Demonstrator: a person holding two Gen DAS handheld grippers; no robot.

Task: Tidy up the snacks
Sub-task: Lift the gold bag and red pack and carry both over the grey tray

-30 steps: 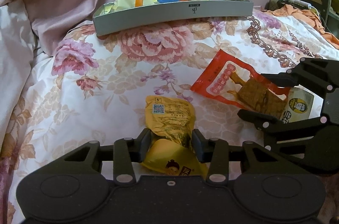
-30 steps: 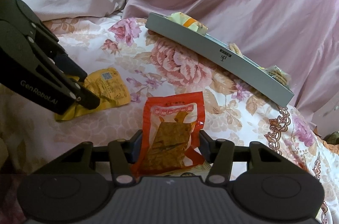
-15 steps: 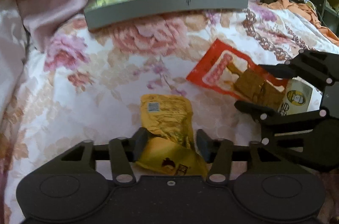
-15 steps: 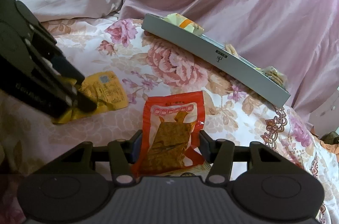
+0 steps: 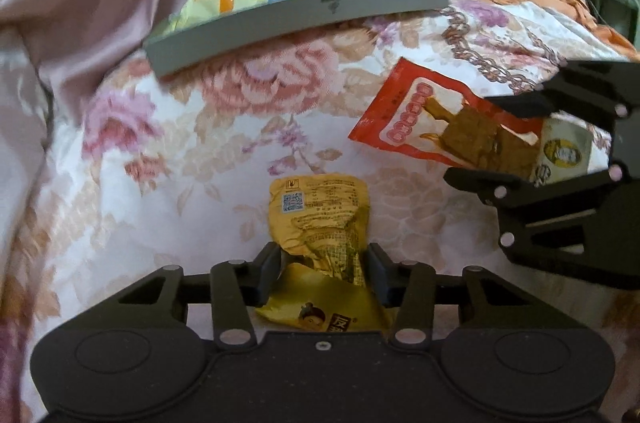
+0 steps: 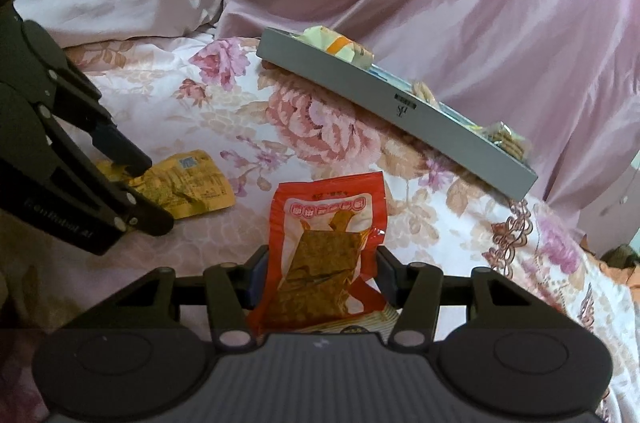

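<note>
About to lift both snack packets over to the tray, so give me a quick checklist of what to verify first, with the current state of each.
1. Left gripper on the yellow snack packet: its jaws have just been closing with the packet between them, and the pads meet its creased sides. Ok.
2. Right gripper on the red snack packet: pads against both edges. Ok.
3. Cream packet under the red one, free of the grip: cannot tell.
4. Grippers apart from each other: ok.
5. Grey tray has free room: cannot tell, snacks show above its rim.
6. Tray sits flat: not ok, it tilts on the floral bedcover.
</note>
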